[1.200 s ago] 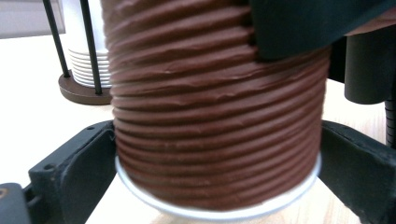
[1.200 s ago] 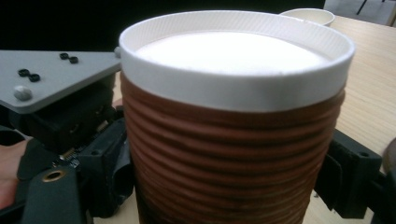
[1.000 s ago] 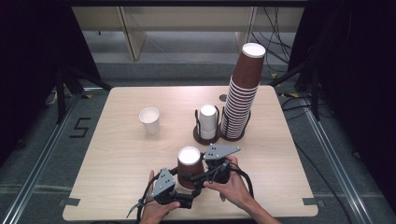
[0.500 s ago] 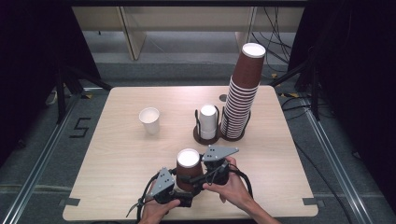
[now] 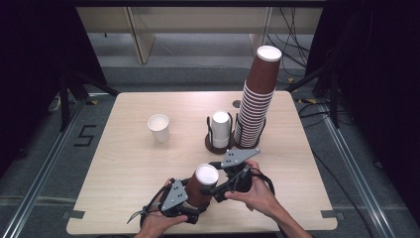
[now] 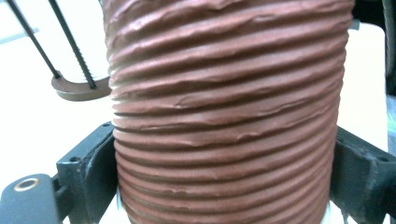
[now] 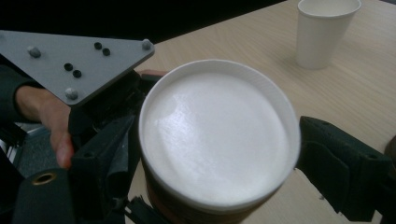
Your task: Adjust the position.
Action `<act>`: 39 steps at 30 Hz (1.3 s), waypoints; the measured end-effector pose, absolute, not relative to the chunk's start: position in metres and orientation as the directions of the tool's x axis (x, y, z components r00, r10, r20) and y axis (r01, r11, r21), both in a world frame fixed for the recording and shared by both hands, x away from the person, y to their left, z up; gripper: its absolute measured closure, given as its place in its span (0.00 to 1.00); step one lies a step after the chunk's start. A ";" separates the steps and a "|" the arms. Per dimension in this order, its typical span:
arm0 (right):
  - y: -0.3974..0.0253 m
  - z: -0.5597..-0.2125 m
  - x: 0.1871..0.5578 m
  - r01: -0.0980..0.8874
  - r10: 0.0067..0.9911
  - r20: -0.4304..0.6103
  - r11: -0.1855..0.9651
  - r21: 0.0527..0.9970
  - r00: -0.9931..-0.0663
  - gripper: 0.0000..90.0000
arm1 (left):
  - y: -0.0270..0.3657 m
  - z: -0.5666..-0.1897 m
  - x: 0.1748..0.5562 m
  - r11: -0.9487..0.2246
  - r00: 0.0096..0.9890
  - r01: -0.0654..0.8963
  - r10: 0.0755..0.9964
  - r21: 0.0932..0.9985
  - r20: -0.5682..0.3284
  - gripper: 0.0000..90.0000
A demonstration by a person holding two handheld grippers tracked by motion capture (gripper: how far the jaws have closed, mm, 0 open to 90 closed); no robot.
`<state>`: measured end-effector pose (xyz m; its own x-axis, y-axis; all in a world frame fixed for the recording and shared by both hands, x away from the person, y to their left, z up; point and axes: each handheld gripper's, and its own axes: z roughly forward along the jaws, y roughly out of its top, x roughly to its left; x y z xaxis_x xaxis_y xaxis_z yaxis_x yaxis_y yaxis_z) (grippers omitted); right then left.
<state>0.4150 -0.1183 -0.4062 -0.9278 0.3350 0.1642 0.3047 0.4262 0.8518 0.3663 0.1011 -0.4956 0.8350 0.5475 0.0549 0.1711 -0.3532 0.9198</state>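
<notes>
Short brown cup stack (image 5: 202,186) sat at the table's (image 5: 124,163) near edge, bottom up. Left gripper (image 5: 184,202) clamped its ribbed side. Right gripper (image 5: 218,191) bracketed the top, jaws parted, contact unclear.

I see a ribbed brown cup stack (image 5: 200,191) with a white base facing up, clamped in my black left gripper (image 5: 184,206); its plate is grey. My right gripper (image 5: 221,191) is black too, grey plate on top. At twelve o'clock from it stands a white cup (image 5: 220,129) in a dark brown holder (image 5: 217,144), beside a tall brown ribbed stack (image 5: 255,106). At ten o'clock sits a plain white cup (image 5: 159,128) on the pale wood-grain table (image 5: 124,163).
</notes>
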 end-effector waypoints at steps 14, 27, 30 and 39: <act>-0.121 -0.409 0.411 0.284 0.263 0.157 0.569 0.772 -0.952 0.18 | 0.097 -0.495 0.362 -0.558 0.884 0.108 0.433 0.823 0.178 0.11; -0.117 -0.413 0.411 0.280 0.215 0.186 0.597 0.752 -0.959 0.26 | 0.097 -0.493 0.361 -0.518 0.892 0.087 0.420 0.851 0.164 0.06; -0.120 -0.411 0.413 0.287 0.214 0.197 0.583 0.760 -0.957 0.26 | 0.099 -0.495 0.361 -0.459 0.887 0.089 0.441 0.884 0.140 0.04; -0.135 -0.402 0.418 0.317 0.243 0.223 0.489 0.812 -0.944 0.26 | 0.110 -0.498 0.364 -0.262 0.871 0.074 0.487 0.962 0.066 0.04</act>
